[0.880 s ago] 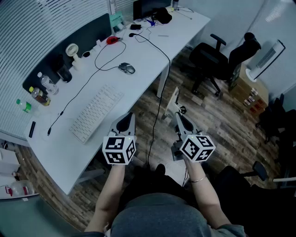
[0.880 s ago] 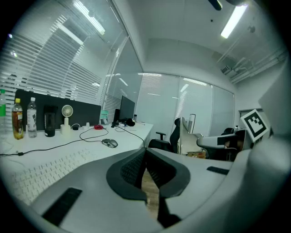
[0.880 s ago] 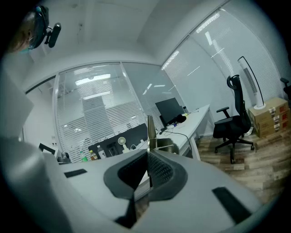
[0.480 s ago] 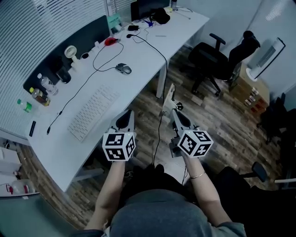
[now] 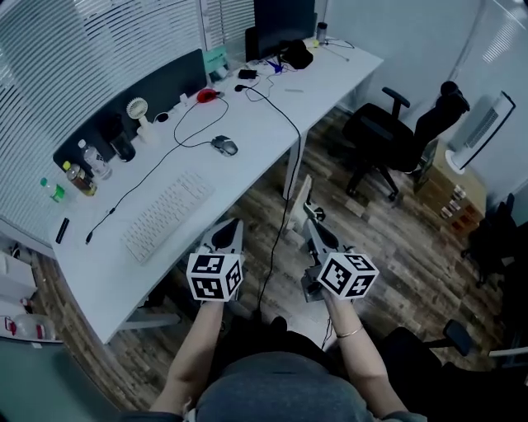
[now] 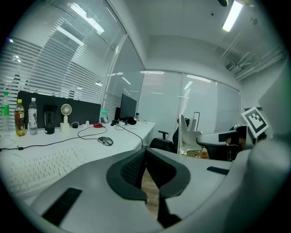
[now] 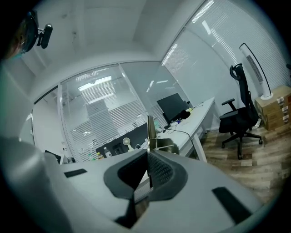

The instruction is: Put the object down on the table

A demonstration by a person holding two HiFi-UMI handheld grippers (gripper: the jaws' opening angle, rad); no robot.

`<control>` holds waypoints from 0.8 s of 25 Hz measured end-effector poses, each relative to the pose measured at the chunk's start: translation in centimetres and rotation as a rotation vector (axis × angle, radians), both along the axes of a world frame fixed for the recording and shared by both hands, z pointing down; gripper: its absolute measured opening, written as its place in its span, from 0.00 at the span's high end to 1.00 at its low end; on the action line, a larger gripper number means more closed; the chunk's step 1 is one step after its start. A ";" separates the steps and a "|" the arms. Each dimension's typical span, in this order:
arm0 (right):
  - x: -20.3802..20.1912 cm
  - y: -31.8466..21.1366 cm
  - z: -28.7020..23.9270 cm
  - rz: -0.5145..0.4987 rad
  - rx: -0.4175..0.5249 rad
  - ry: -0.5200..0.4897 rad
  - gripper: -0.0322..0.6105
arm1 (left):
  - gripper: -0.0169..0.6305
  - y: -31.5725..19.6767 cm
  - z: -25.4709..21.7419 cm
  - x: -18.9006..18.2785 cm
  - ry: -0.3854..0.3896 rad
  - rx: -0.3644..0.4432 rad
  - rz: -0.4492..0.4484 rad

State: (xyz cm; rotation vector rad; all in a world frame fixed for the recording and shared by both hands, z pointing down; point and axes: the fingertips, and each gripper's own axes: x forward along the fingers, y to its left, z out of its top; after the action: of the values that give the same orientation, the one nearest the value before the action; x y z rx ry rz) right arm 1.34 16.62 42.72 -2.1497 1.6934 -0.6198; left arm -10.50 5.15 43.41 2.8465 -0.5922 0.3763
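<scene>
My right gripper point(image 5: 312, 222) is shut on a thin, pale metal stand-like object point(image 5: 303, 198), which sticks up edge-on from the jaws over the wooden floor just off the desk's front corner. In the right gripper view the object point(image 7: 149, 132) rises straight between the pads. My left gripper point(image 5: 228, 224) is beside it at the desk's edge, shut with nothing in it. The left gripper view shows the object point(image 6: 183, 133) and the right gripper point(image 6: 216, 139) off to its right. The white desk point(image 5: 256, 115) lies ahead and to the left.
On the desk are a white keyboard point(image 5: 169, 216), a mouse point(image 5: 224, 146), a black cable point(image 5: 285, 124), a small fan point(image 5: 137, 108), bottles point(image 5: 82, 169) and a monitor point(image 5: 285, 21). Black office chairs point(image 5: 396, 132) and boxes point(image 5: 458, 194) stand to the right.
The view has drawn back a little from the desk, and both grippers sit slightly lower in it. The right gripper still holds the object upright; the left stays shut.
</scene>
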 end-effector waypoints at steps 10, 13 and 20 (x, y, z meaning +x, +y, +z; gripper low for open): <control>2.5 -0.5 -0.7 -0.050 0.040 -0.061 0.94 | 0.94 0.4 -0.6 2.5 0.007 0.016 -0.052; 3.8 -1.3 -0.6 -0.055 0.046 -0.083 0.94 | 0.94 -0.3 -0.7 4.0 0.009 0.025 -0.055; 7.4 -6.1 -0.7 -0.052 0.048 -0.106 0.94 | 0.94 -4.8 -0.6 7.9 0.013 0.043 -0.054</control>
State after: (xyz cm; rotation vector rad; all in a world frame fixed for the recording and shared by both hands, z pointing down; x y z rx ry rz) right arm 8.77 10.51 42.01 -2.0091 1.6949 -0.6871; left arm -2.61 0.31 42.78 2.8640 -0.6816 0.3394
